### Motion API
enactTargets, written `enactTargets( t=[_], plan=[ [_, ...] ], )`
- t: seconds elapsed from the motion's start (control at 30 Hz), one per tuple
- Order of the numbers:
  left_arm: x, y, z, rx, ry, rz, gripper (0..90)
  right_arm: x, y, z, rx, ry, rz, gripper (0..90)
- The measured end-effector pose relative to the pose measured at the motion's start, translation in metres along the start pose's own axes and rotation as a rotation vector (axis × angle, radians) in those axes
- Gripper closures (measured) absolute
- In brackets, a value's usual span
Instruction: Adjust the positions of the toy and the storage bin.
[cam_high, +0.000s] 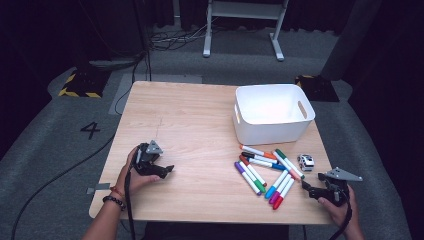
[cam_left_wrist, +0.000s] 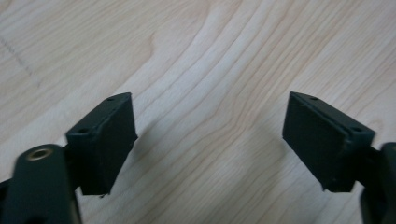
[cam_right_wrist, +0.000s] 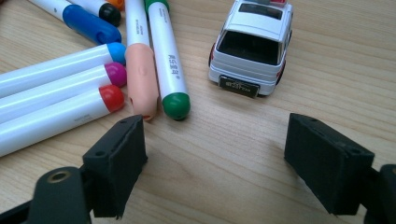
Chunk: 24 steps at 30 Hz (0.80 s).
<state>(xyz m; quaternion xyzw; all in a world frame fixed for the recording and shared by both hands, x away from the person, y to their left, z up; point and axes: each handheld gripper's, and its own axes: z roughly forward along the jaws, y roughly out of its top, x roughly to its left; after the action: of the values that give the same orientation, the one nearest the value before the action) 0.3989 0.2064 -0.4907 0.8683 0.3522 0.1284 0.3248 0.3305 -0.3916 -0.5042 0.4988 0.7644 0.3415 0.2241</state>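
My right gripper (cam_right_wrist: 215, 163), jaws spread and empty, sits low in the frame facing the white toy car (cam_right_wrist: 251, 44) at upper centre, marker pens (cam_right_wrist: 70, 88) at upper left; my left gripper (cam_left_wrist: 210, 144), likewise spread, over bare table (cam_left_wrist: 210, 56).

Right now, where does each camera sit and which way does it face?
High view: above the person's side, looking forward and down on the wooden table, white bin and markers; both forearms enter from below, left gripper, right gripper.
Left gripper view: rides the left gripper, facing bare tabletop between open jaws.
Right gripper view: rides the right gripper, facing the toy car and marker caps.
Shared: high and right gripper views both show car and markers.
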Motion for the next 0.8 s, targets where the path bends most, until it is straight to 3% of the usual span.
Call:
enactTargets(
  t=[0.13, 0.17, 0.23, 0.27, 0.37, 0.4, 0.43, 0.47, 0.53, 0.67, 0.73, 0.77, 0.8],
  plan=[
    [-0.004, 0.014, 0.0, -0.025, -0.037, -0.01, 17.9, 0.0, 0.0, 0.0, 0.0, 0.0, 0.0, 20.7],
    [-0.004, 0.02, 0.0, -0.036, -0.029, 0.018, 18.7, 0.0, 0.0, 0.0, 0.0, 0.0, 0.0, 20.7],
    [-0.01, 0.031, 0.001, -0.047, -0.046, 0.035, 20.2, 0.0, 0.0, 0.0, 0.0, 0.0, 0.0, 20.8],
    [-0.015, 0.045, 0.001, -0.053, -0.055, 0.073, 21.4, 0.0, 0.0, 0.0, 0.0, 0.0, 0.0, 20.7],
    [-0.021, 0.059, 0.004, -0.055, -0.08, 0.092, 23.6, 0.0, 0.0, 0.0, 0.0, 0.0, -0.001, 20.8],
    [-0.026, 0.073, 0.006, -0.064, -0.085, 0.116, 23.6, 0.0, 0.0, 0.0, 0.0, 0.0, -0.001, 20.7],
    [-0.026, 0.073, 0.006, -0.064, -0.085, 0.116, 23.9, 0.0, 0.0, 0.0, 0.0, 0.0, -0.001, 20.7],
    [-0.031, 0.087, 0.01, -0.066, -0.113, 0.13, 24.2, 0.0, 0.0, 0.0, 0.0, 0.0, -0.001, 20.7],
    [-0.033, 0.096, 0.011, -0.074, -0.103, 0.15, 24.3, 0.0, 0.0, 0.0, 0.0, 0.0, -0.001, 20.7],
    [-0.044, 0.126, 0.02, -0.113, -0.119, 0.167, 24.4, 0.0, 0.0, 0.0, 0.0, 0.0, -0.001, 20.7],
    [-0.047, 0.134, 0.022, -0.127, -0.134, 0.164, 24.4, 0.0, 0.0, 0.0, 0.0, 0.0, -0.001, 20.7],
    [-0.049, 0.139, 0.024, -0.133, -0.148, 0.172, 24.4, 0.0, 0.0, 0.0, 0.0, 0.0, -0.001, 20.8],
    [-0.049, 0.146, 0.024, -0.116, -0.143, 0.207, 24.4, 0.0, 0.0, 0.0, 0.0, 0.0, -0.001, 20.7]
  ],
)
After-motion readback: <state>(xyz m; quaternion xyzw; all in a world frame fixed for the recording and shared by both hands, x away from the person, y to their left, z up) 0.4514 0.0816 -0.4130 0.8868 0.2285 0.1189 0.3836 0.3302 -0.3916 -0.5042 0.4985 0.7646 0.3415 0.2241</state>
